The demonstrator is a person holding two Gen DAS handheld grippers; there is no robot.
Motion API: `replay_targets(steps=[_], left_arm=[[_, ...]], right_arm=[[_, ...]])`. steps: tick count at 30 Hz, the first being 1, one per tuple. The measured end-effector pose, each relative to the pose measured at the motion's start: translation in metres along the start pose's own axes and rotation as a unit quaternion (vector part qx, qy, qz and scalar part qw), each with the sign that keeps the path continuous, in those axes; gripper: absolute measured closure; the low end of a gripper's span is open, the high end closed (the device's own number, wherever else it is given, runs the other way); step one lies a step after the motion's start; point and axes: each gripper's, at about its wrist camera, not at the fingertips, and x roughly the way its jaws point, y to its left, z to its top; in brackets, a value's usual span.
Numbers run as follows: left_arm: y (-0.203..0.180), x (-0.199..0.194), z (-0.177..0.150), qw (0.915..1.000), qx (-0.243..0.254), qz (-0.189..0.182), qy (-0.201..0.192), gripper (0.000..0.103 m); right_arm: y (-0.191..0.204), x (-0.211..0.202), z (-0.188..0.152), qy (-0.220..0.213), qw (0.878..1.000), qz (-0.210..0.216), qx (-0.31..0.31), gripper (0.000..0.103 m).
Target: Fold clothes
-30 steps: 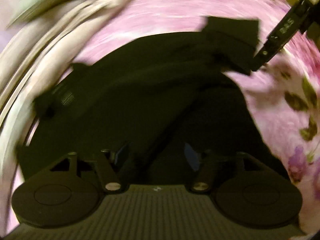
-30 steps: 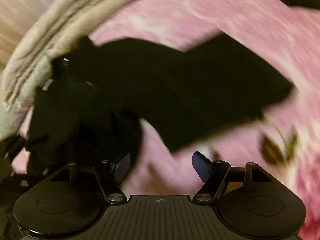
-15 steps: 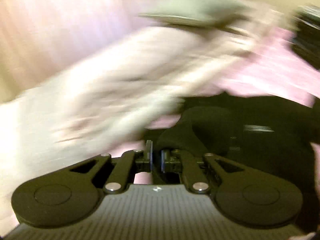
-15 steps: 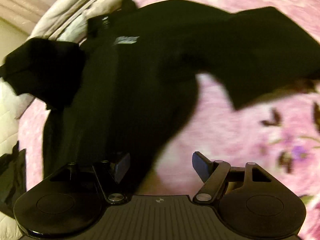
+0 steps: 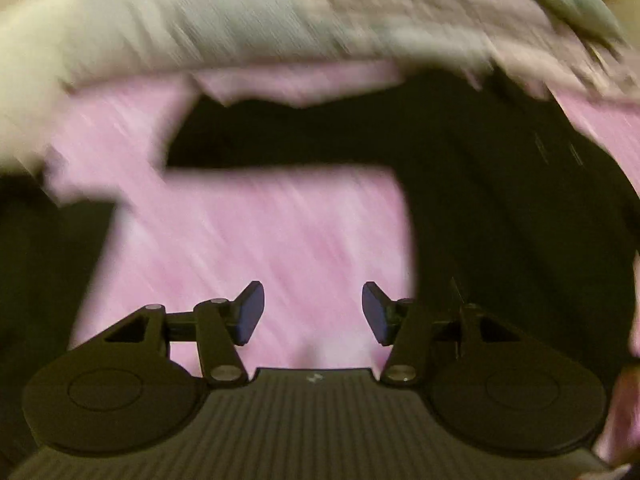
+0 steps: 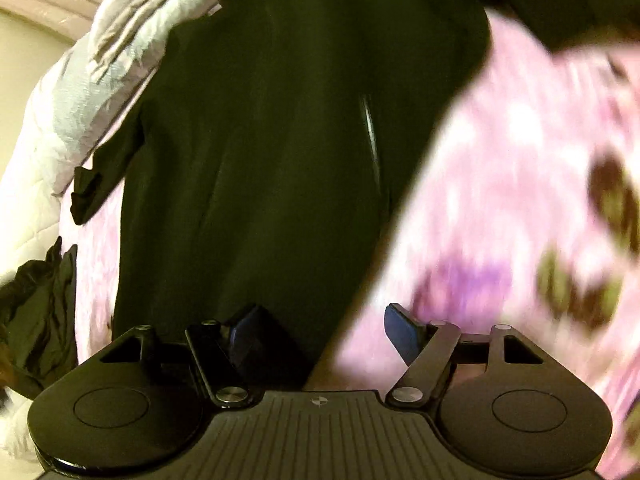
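Note:
A black garment (image 6: 272, 152) lies spread on a pink flowered bedspread (image 6: 500, 168), its body running up the right wrist view with a small pale label near the top. In the left wrist view the same black garment (image 5: 500, 208) fills the right side and sends a sleeve leftward. My left gripper (image 5: 313, 314) hangs over bare pink cover, its jaws opening with nothing between them. My right gripper (image 6: 326, 334) is open above the garment's lower edge; the left fingertip (image 6: 250, 332) is over black cloth, the right one over pink.
A rumpled white quilt (image 6: 100, 88) lies along the left of the bed and arches across the top as the quilt (image 5: 240, 20) in the blurred left wrist view. Another dark piece of clothing (image 6: 36, 312) sits at the lower left.
The left gripper, shut on a fold of black cloth half a second ago, has let go and swung over bare bedspread. The right gripper slid toward the garment's lower edge, still open.

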Motion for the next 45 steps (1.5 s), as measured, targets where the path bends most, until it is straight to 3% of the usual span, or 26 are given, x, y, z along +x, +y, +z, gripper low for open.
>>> replay_targets(steps=[4,6,9,10,12,16,21,25,31,33,37,41,45], left_arm=[[-0.024,0.042,-0.043,0.9951,0.012,-0.072,0.067,0.054],[-0.033,0.050,-0.055,0.9918,0.010,-0.101,0.078,0.061],[-0.052,0.052,-0.065,0.9869,0.032,-0.127,0.094,0.080],[-0.057,0.046,-0.067,0.9862,0.042,-0.129,0.095,0.102],[-0.055,0.029,-0.059,0.9862,0.030,-0.141,0.082,0.101],[-0.024,-0.020,-0.021,0.9940,-0.024,-0.106,0.009,0.100],[0.000,-0.059,0.024,0.9963,-0.030,-0.052,-0.062,0.100],[0.005,-0.062,0.037,0.9964,-0.031,-0.038,-0.070,0.100],[0.005,-0.048,0.035,0.9984,-0.011,-0.025,-0.049,0.100],[0.005,-0.049,0.033,0.9987,-0.004,-0.025,-0.043,0.100],[-0.012,-0.063,0.023,0.9983,0.020,-0.047,-0.030,0.100],[-0.058,-0.096,-0.003,0.9935,0.036,-0.108,-0.001,0.100],[-0.115,-0.130,-0.051,0.9823,0.044,-0.177,0.042,0.100]], right_arm=[[0.007,-0.001,-0.036,-0.022,1.000,0.010,0.017,0.031],[0.014,0.001,-0.043,-0.037,0.999,0.015,0.017,0.031],[0.016,-0.001,-0.046,-0.046,0.998,0.034,0.029,0.031],[0.016,-0.002,-0.049,-0.047,0.998,0.038,0.032,0.031],[0.016,-0.003,-0.053,-0.047,0.997,0.047,0.033,0.031],[0.019,-0.011,-0.064,-0.037,0.997,0.069,0.008,0.031],[0.033,-0.001,-0.062,-0.059,0.993,0.102,-0.002,0.031],[0.036,0.021,-0.052,-0.083,0.990,0.115,0.021,0.031],[0.038,0.044,-0.033,-0.111,0.983,0.145,0.021,0.032],[0.034,0.044,-0.024,-0.091,0.983,0.154,0.032,0.088],[0.039,0.005,-0.008,-0.063,0.990,0.121,-0.035,0.092],[0.028,-0.096,0.006,-0.057,0.992,0.050,-0.104,0.095],[0.010,-0.198,0.002,-0.029,0.983,-0.034,-0.178,0.095]])
